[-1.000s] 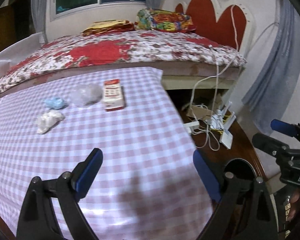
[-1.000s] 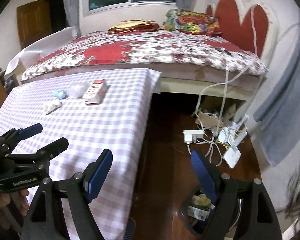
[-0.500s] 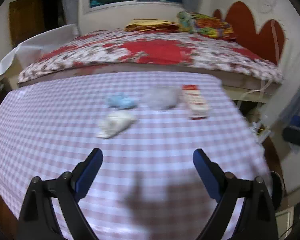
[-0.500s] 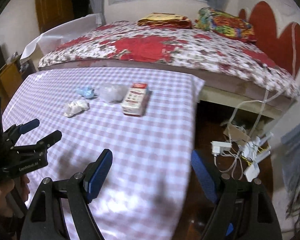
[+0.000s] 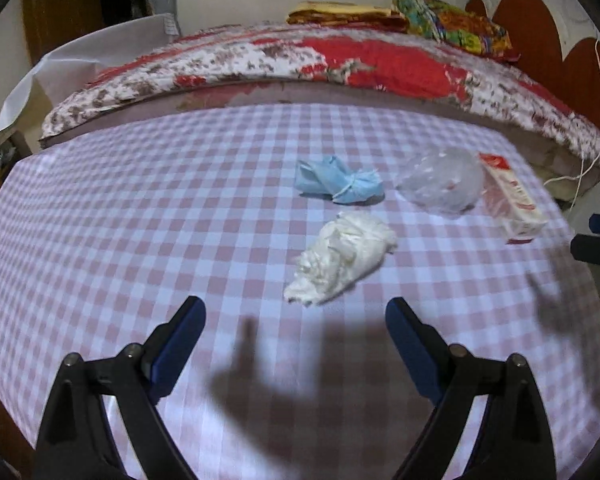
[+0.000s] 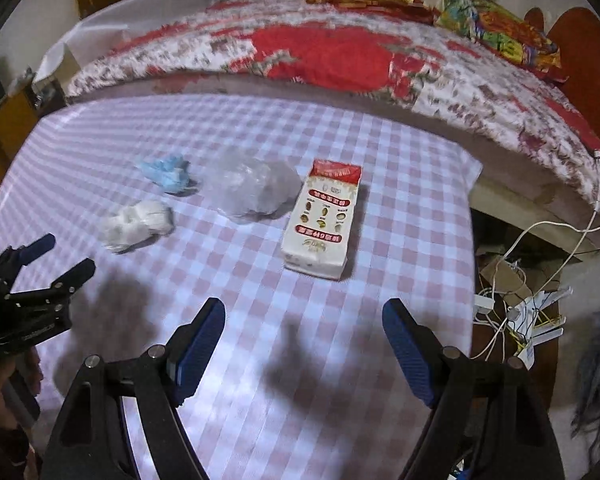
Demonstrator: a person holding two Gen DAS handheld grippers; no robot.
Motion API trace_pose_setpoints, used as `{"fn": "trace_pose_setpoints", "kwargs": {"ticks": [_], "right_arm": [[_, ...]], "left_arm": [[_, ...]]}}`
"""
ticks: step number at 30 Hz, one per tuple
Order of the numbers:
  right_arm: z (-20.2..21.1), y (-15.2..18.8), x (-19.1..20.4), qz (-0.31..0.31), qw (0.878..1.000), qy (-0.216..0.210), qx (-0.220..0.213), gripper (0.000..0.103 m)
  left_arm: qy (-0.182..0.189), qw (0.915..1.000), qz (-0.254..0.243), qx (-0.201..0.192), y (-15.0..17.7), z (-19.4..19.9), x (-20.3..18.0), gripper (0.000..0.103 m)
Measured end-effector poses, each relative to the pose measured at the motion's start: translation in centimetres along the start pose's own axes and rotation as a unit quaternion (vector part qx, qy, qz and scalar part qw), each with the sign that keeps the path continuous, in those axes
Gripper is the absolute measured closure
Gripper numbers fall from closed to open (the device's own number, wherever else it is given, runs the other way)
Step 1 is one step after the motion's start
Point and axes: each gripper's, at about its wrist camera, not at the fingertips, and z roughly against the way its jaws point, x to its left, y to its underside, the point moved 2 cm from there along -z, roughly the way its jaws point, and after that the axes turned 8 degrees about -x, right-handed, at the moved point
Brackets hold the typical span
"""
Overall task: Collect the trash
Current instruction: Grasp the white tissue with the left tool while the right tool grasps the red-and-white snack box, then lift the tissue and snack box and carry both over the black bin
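- The left hand-held gripper (image 5: pixel 296 312) hangs over the near part of the table (image 5: pixel 100 240), its two blue-padded fingers (image 5: pixel 180 340) spread wide apart with nothing between them; its shadow falls on the pink-and-white checked cloth just below
- The right hand-held gripper (image 6: pixel 304 316) hangs over the near right part of the same table, fingers (image 6: pixel 404 344) likewise wide apart and empty
- In the right wrist view the left hand-held gripper shows at the left edge, above the cloth near the white wad
- Just beyond the left hand-held gripper's tips lies a crumpled white tissue wad (image 5: pixel 340 256), resting on the cloth
- Beyond the right hand-held gripper's tips lies a white and red carton (image 6: pixel 324 220), flat on its side, its red end pointing far
- A little farther than the tissue wad sits a crumpled blue mask (image 5: pixel 336 180), apart from the wad
- To the right of the mask, between it and the carton, sits a clear crumpled plastic bag (image 5: pixel 440 180), close against the carton's left side
- To the right of the table, on the floor, white cables and a power strip (image 6: pixel 484 304) lie in a tangle
- Beyond the far edge of the table stands a bed (image 5: pixel 340 64) with a red floral cover; a folded blanket and a colourful pillow (image 5: pixel 452 24) lie at its far end
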Motion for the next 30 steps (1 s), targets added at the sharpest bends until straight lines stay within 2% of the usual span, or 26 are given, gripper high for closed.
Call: {"fn": "trace_pose_setpoints", "kwargs": {"ticks": [8, 14, 15, 16, 17, 18, 22, 30], "right_arm": [[-5.2, -1.2, -1.0, -0.011, 1.0, 0.003, 0.022, 0.021], [-7.7, -1.9, -1.3, -0.021, 0.999, 0.002, 0.024, 0.021], [-7.9, -2.0, -1.4, -0.023, 0.999, 0.001, 0.022, 0.021], [-8.0, -2.0, -1.5, -0.026, 0.999, -0.001, 0.021, 0.021], [-8.0, -2.0, -1.5, -0.026, 0.999, -0.004, 0.018, 0.027], [-8.1, -1.9, -1.5, -0.024, 1.0, -0.007, 0.018, 0.046], [-6.7, -1.3, -1.6, -0.012, 1.0, -0.006, 0.004, 0.047], [-1.0, 0.8, -2.7, 0.002, 0.999, 0.0, -0.038, 0.05]], "left_arm": [[0.014, 0.9993, -0.025, 0.026, -0.7, -4.5, -1.1, 0.017], [0.034, 0.999, -0.016, 0.025, -1.3, -5.4, -2.0, 0.032], [0.037, 0.9989, -0.013, 0.024, -1.4, -5.4, -2.1, 0.039], [0.044, 0.9987, -0.007, 0.022, -1.4, -5.3, -2.1, 0.051], [0.048, 0.9986, -0.005, 0.021, -1.4, -5.3, -2.2, 0.058], [0.047, 0.9987, -0.003, 0.02, -1.5, -5.3, -2.3, 0.061], [0.057, 0.9983, 0.001, 0.001, -1.6, -3.8, -2.6, 0.065], [0.072, 0.9971, -0.011, -0.02, -1.3, -0.1, -5.4, 0.067]]}}
